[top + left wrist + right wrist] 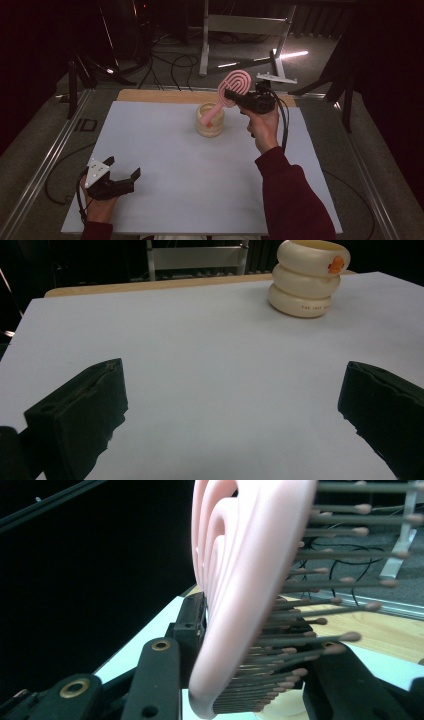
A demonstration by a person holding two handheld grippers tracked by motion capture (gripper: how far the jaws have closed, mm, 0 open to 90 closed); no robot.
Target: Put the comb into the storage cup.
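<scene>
One hairbrush (231,90) clamped in right gripper (231,93), handle slanting down into cup (210,120); left gripper (125,172) jaws spread.

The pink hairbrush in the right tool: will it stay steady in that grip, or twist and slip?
The hairbrush looks like stiff plastic, so it probably won't bend. The right tool clamps its head across the bristles, which may give and let it pivot. Its handle, reaching into the cream cup, adds leverage for twisting.

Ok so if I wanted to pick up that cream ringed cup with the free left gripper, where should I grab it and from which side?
Grip the cream cup across its middle ring, coming in level from the near left, where the open left gripper rests. The grooves between its three stacked rings should seat the jaws. Probably avoid the top: the pink hairbrush held by the right gripper leans its handle into the mouth.
</scene>
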